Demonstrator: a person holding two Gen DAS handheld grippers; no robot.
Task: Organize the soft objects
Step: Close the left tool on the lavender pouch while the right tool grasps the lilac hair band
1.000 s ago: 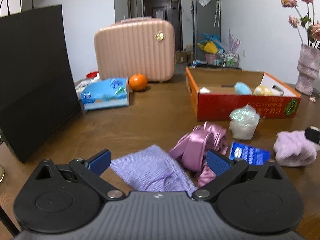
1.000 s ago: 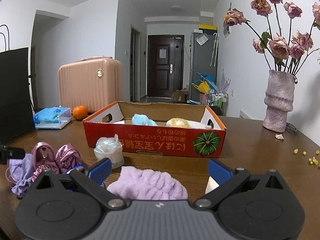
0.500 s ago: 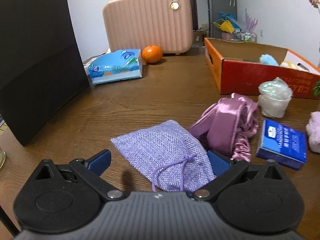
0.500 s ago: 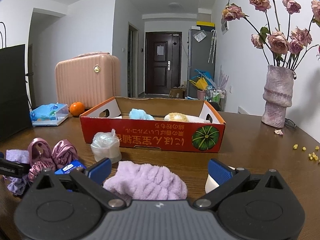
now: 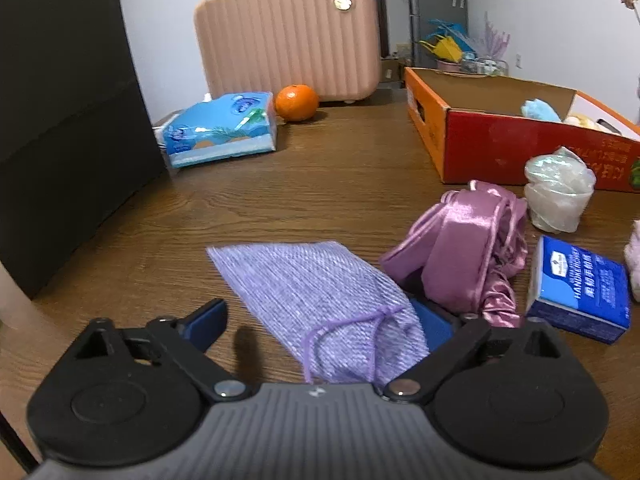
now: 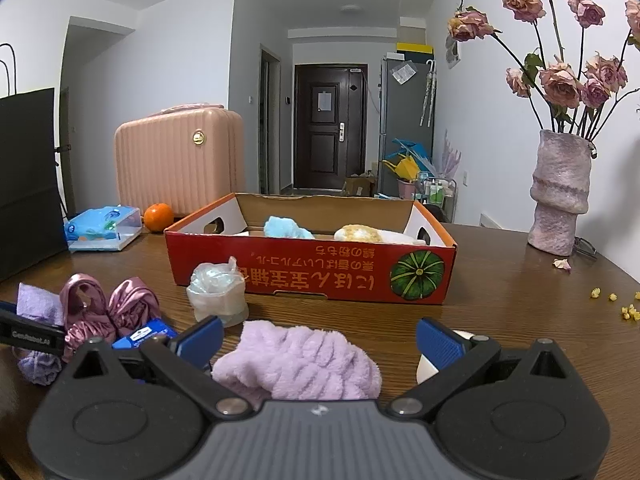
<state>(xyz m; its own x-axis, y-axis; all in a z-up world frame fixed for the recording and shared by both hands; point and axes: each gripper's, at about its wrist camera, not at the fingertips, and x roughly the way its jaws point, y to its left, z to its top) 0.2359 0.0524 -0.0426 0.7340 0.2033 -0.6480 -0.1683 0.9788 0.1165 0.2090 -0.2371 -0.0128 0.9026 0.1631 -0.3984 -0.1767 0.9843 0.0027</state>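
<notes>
**Two grippers over soft items on a wooden worktop**

Left wrist view: the left gripper (image 5: 320,322) stands with its jaws apart on either side of a lilac drawstring pouch (image 5: 320,292) that lies flat on the worktop (image 5: 312,188). The jaws have just been closing in; the right-hand pad sits against the pouch's edge while the left-hand pad is clear of it, so the pouch is between them but not yet pinched. Just beside the pouch, to its right, lies a pink satin cloth (image 5: 460,256), bunched up, and next to that a blue tissue packet (image 5: 580,292). A plastic-wrapped cup (image 5: 558,196) stands in front of the red cardboard box (image 5: 500,148). Farther back are an orange (image 5: 297,102), a blue tissue pack (image 5: 220,130), a pink suitcase (image 5: 288,36) and a black paper bag (image 5: 60,120).

Right wrist view: the right gripper (image 6: 318,340) is spread wide, with a fluffy lilac cloth (image 6: 300,364) lying between its pads, neither pad pressing on it. A white object partly hidden behind the right-hand pad cannot be identified. The box holds a light blue plush item (image 6: 286,227) and a yellow-white one (image 6: 368,234). A vase of dried roses (image 6: 560,192) stands at the right.
</notes>
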